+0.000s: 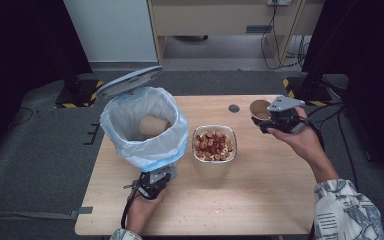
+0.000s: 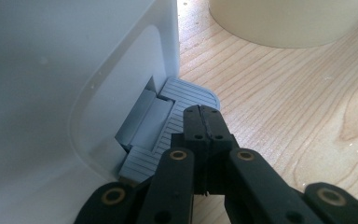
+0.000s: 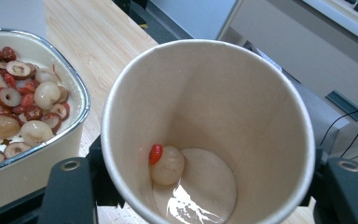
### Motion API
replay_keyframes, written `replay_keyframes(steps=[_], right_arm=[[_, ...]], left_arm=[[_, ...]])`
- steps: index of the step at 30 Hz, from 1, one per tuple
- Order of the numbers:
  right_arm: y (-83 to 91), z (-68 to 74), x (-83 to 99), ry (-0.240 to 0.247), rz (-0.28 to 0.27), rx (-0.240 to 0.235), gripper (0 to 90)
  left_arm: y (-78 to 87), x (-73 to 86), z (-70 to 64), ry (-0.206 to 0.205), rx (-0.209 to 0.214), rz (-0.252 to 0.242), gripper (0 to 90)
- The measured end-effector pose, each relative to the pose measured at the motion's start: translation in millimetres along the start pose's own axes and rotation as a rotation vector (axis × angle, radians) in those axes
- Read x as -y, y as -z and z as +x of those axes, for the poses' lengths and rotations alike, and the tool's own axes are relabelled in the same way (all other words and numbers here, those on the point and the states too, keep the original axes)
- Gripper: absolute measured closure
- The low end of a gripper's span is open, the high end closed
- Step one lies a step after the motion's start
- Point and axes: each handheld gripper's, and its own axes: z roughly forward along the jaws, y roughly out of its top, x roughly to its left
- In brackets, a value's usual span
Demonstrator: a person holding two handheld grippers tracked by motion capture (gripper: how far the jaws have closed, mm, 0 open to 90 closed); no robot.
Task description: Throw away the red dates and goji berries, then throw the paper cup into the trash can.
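a light wooden table [image 1: 260, 200] takes up the middle and lower part of the high view, its grain running left to right, with grey floor around it. at centre left of the frame a white pedal bin [image 1: 145, 132] lined with a pale blue bag stands on it, lid raised; its grey foot pedal [image 2: 177, 119] lies low over the wood at the bin's near side. just right of the bin, near the frame's centre, sits a square container [image 1: 214, 147] of sliced red fruit. a small dark round disc [image 1: 234, 108] is set in the tabletop toward the upper middle, near the far edge.
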Motion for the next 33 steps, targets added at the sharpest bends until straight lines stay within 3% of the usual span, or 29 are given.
replay_keyframes(steps=[10,17,33], right_arm=[[5.9,-7.9,12.2,-0.041,-0.001,-0.023,33.3],[7.8,-15.9,23.3,-0.101,0.01,-0.058,33.4],[7.6,-20.9,25.5,-0.208,0.0,-0.249,33.3]], left_arm=[[0.0,0.0,0.0,0.0,0.0,0.0,89.4],[0.0,0.0,-0.1,0.0,-0.001,0.0,89.4],[-0.2,0.1,-0.5,-0.003,-0.002,-0.003,89.4]])
